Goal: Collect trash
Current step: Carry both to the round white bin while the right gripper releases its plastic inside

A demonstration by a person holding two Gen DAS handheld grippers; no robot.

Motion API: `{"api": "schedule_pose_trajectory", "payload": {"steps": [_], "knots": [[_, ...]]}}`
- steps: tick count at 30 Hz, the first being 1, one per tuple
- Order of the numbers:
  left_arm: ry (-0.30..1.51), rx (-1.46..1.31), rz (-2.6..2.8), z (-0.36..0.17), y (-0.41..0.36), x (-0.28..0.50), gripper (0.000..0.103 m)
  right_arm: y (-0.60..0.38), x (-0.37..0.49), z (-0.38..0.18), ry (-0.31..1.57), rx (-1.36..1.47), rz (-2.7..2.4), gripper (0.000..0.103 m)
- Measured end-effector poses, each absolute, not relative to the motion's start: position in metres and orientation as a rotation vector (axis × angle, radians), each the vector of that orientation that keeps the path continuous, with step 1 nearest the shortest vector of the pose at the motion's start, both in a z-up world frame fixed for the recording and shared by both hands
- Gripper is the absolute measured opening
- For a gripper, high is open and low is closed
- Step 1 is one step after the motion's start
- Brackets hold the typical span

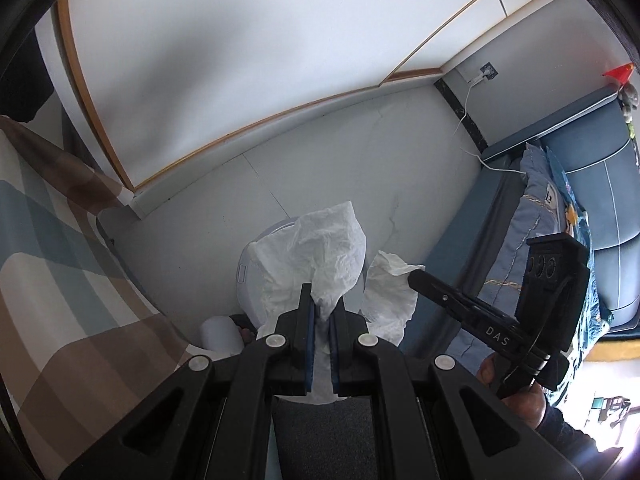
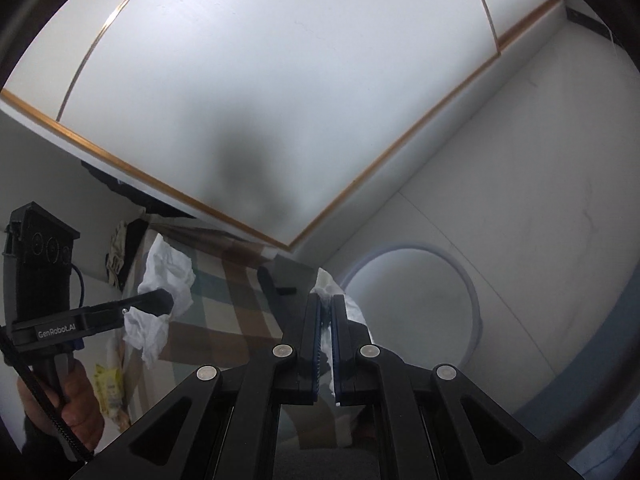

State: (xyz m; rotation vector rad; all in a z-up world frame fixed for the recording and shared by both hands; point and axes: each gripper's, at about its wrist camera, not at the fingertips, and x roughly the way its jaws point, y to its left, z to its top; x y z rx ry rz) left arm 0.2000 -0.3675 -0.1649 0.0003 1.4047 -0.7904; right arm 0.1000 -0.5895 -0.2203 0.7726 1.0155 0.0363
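Above the round white bin (image 1: 250, 280) on the floor, two crumpled white tissues showed, one per gripper. Left gripper (image 1: 323, 308) angled steeply down, jaws clamped on the larger tissue (image 1: 320, 248) over the bin. Right gripper (image 2: 326, 310) tilted down too, pinching the smaller tissue (image 1: 390, 292) beside the bin rim, a hand (image 1: 516, 388) on its handle.

Home bedroom: checked bedding (image 1: 60, 260) on a bed, blue padded headboard (image 1: 600, 184) with a patterned pillow (image 1: 532, 208), white wardrobe doors (image 1: 240, 60) trimmed in wood, wall socket (image 1: 489, 70) with white cable, pale tiled floor (image 1: 340, 152).
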Motion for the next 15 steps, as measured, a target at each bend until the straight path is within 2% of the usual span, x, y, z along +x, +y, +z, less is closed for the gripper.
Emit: {"api": "schedule_pose_trajectory", "payload": {"steps": [1,6,9,11,13,15], "knots": [[1.420,0.002,-0.789,-0.170,-0.371,0.202,0.002,-0.592,0.100,-0.228,1.026,0.784,0.036,0.007],[1.478,0.019,-0.771,-0.188,-0.387,0.208,0.002,-0.595,0.108,-0.267,1.109,0.819,0.049,0.008],[1.516,0.076,-0.758,-0.203,-0.397,0.208,0.002,-0.592,0.110,-0.284,1.161,0.850,0.060,0.016],[1.538,0.101,-0.756,-0.208,-0.404,0.207,0.002,-0.593,0.108,-0.289,1.169,0.866,0.059,0.026],[1.561,0.105,-0.758,-0.214,-0.410,0.208,0.002,-0.590,0.106,-0.290,1.173,0.867,0.045,0.049],[1.587,0.107,-0.758,-0.219,-0.416,0.209,0.002,-0.595,0.098,-0.290,1.168,0.865,0.020,0.056]]}}
